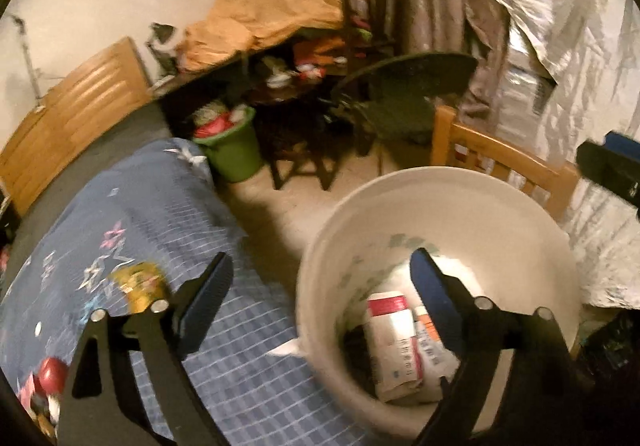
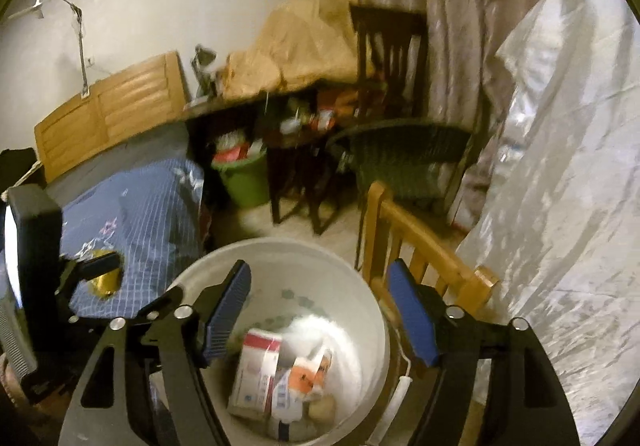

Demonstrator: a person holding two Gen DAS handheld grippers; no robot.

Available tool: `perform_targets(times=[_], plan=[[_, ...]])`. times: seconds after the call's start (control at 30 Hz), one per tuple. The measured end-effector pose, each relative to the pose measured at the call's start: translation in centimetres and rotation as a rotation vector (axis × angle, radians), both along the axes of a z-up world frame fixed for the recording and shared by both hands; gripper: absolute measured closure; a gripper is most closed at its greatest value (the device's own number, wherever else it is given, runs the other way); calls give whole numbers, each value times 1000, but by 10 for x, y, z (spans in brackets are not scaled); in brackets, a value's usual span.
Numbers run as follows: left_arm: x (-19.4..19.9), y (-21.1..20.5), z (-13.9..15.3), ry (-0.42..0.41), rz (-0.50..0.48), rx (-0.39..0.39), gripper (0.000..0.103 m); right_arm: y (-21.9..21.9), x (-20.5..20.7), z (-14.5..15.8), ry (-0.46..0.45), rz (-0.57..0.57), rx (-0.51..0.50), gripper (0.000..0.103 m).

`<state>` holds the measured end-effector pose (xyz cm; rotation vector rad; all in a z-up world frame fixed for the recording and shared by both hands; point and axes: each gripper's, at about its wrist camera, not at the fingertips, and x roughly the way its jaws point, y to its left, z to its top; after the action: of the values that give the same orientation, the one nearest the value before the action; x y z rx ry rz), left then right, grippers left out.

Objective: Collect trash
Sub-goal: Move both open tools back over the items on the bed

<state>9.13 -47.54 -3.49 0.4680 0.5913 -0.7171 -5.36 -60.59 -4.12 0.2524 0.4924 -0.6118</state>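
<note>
While your left gripper [image 1: 322, 278] and right gripper [image 2: 320, 286] hang spread and empty above the white bucket [image 2: 372, 310], cartons [image 2: 256, 370] lie inside it.

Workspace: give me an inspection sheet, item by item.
Surface: bed with blue checked cover, beside the bucket.
Job's things: white bucket on the floor holds cartons and wrappers; gold packet lies on the bed.
Clutter: red ball on the bed; green bin full.
Grippers: left gripper open, empty, one finger over the bed and one over the bucket; right gripper open, empty, above the bucket.
Cables: nothing seen.
Surroundings: wooden chair, dark chairs, curtain, silver sheeting.
</note>
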Motion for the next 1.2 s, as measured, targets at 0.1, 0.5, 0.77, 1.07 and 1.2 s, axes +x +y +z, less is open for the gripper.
perform_targets(times=[0.1,0.5,0.77,1.07,1.2], plan=[[-5,27,1,-54,59,-23,13,31,-9,1,-72,-16,-102,20],[6,185,7,-97,320,-78,10,134,8,-15,-193,135,-61,5],[12,281,15,-81,460,-113,8,197,50,-33,-147,306,169,5],[13,401,-10,12,618,-112,8,304,97,-50,18,576,241,5],[19,466,-17,79,643,-143,8,340,108,-54,59,647,218,5]])
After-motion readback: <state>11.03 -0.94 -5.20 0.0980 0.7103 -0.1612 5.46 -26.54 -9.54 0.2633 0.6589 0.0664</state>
